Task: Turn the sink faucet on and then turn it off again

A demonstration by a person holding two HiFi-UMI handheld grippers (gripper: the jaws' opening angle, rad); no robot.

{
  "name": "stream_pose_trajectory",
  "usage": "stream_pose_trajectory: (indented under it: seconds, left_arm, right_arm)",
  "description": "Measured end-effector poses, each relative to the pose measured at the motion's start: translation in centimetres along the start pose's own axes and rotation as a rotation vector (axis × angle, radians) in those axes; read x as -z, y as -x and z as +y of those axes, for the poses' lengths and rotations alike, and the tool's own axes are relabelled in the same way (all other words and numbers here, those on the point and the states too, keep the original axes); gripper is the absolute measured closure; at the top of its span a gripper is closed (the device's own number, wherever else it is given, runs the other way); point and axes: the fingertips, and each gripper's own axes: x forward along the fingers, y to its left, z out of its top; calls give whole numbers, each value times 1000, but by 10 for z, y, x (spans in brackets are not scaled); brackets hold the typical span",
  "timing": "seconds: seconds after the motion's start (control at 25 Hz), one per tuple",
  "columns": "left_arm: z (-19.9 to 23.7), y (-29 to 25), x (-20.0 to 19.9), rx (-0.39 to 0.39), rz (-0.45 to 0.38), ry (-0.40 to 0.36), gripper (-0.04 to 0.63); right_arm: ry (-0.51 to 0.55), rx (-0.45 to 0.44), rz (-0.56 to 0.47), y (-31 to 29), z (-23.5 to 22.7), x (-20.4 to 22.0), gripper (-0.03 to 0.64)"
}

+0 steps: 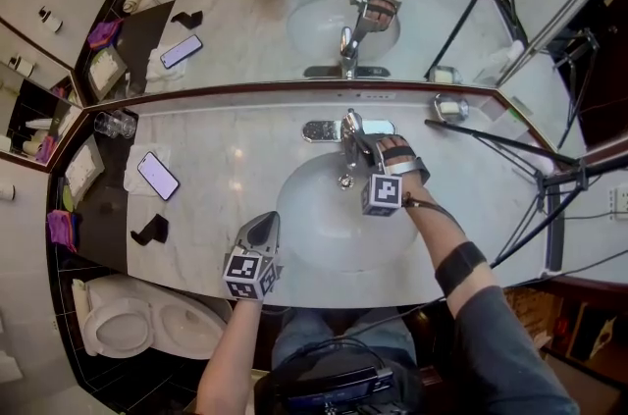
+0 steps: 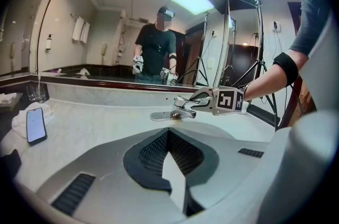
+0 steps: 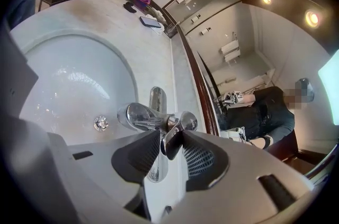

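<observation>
A chrome faucet [image 1: 345,130] stands at the back of the white sink basin [image 1: 314,232] in a marble counter. My right gripper [image 1: 355,144] reaches over the basin and is shut on the faucet's lever handle [image 3: 172,142], which sits between the two dark pads. The spout [image 3: 139,115] points toward the drain [image 3: 100,123], and I see no water running. My left gripper [image 1: 265,229] hovers over the counter's front edge, left of the basin, shut with nothing in it. The left gripper view shows the faucet [image 2: 177,112] ahead, with the right gripper [image 2: 185,102] on it.
A phone [image 1: 158,176] lies on a white cloth at the counter's left, with a glass [image 1: 116,124] behind it and a black object [image 1: 149,229] in front. A mirror [image 1: 245,21] runs along the back. A tripod [image 1: 549,178] stands at the right, a toilet [image 1: 128,325] lower left.
</observation>
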Motion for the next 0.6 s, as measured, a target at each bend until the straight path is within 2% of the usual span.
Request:
stream_pose_trajectory:
  seconds: [0.32, 0.48, 0.6]
  left_arm:
    - [-3, 6, 0, -1, -6, -3, 600]
    - [-3, 14, 1, -6, -15, -6, 600]
    - [-6, 21, 0, -6, -24, -10, 600]
  right_arm:
    - [-18, 0, 15, 0, 0, -2, 482]
    - [-4, -9, 67, -2, 5, 4, 481]
    - [-47, -23, 95, 2, 7, 5, 479]
